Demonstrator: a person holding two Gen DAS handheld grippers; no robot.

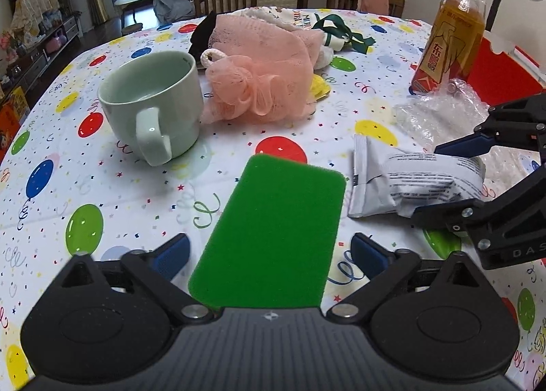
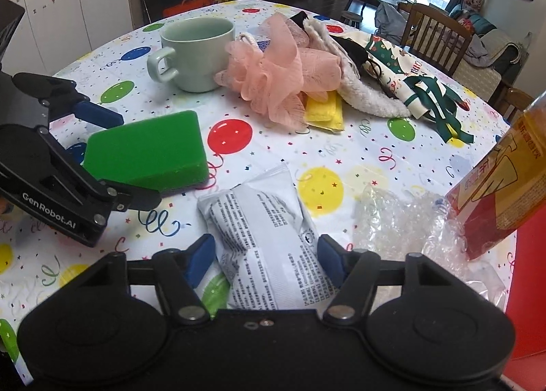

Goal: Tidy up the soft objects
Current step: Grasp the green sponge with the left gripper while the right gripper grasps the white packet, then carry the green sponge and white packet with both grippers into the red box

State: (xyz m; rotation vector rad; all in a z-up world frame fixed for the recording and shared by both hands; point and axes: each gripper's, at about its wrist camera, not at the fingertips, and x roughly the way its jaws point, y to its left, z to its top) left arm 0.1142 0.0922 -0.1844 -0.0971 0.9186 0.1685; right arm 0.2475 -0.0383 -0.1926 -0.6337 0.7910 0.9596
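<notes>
Early going, by the look of it: the left gripper (image 1: 269, 254) stood open astride the green sponge (image 1: 273, 237) at lower centre, pads clear of it. The right gripper (image 2: 264, 259) straddled the white packet (image 2: 266, 241) at lower centre; contact was unclear. The pink bath pouf (image 1: 252, 84) and cloths sat heaped at upper centre, apparently already grouped.

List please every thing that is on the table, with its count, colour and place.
sponge: 1, green, between the left claw's fingers
packet: 1, white with print, between the right claw's fingers
mug: 1, pale green, beside the mesh puff
mesh puff: 1, pink, table middle
yellow item: 1, partly under the puff
cloths: several, white, black and green print, behind the puff
bottle: 1, amber drink, by the bubble wrap
bubble wrap: 1, clear
tablecloth: 1, white with balloons
left claw: 1, black, open
right claw: 1, black, around the packet
</notes>
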